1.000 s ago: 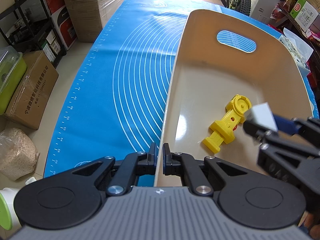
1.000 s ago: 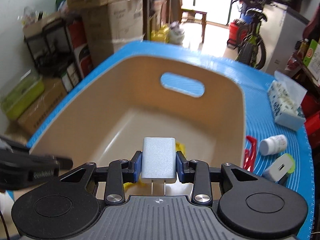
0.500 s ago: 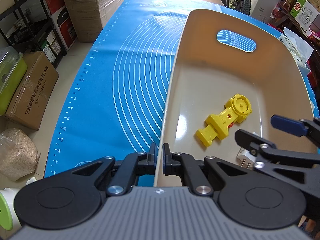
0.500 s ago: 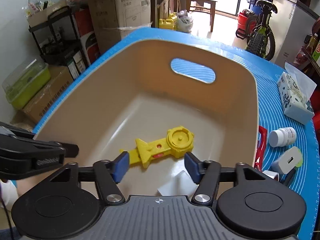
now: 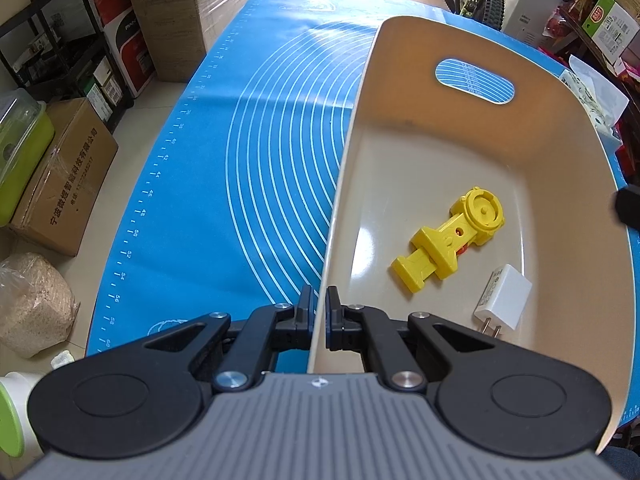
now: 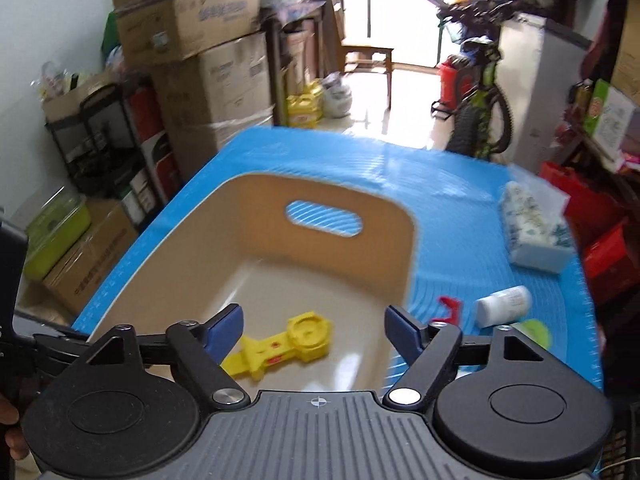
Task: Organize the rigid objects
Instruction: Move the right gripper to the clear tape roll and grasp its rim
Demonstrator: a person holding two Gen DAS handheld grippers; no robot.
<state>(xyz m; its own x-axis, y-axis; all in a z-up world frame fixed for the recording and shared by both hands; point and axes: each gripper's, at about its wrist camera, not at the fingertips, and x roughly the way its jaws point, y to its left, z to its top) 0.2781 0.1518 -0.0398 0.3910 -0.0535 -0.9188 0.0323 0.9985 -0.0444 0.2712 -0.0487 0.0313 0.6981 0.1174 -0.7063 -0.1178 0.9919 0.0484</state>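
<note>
A beige bin (image 5: 560,128) stands on the blue mat (image 5: 260,160). My left gripper (image 5: 318,312) is shut on the bin's near left rim. In the bin lie a yellow plastic toy (image 5: 452,240) and a white plug charger (image 5: 502,298). My right gripper (image 6: 314,326) is open and empty, raised above the bin's near edge (image 6: 248,184); the yellow toy (image 6: 284,346) shows between its fingers. The charger is hidden in the right wrist view.
On the mat right of the bin lie a red clip (image 6: 450,306), a white pill bottle (image 6: 504,306), a green-and-white item (image 6: 530,330) and a tissue pack (image 6: 532,228). Cardboard boxes (image 5: 60,184), shelves and a bike stand around the table.
My right gripper opened and let the white charger drop into the bin beside the yellow toy, then pulled back and up. My left gripper has kept its hold on the rim.
</note>
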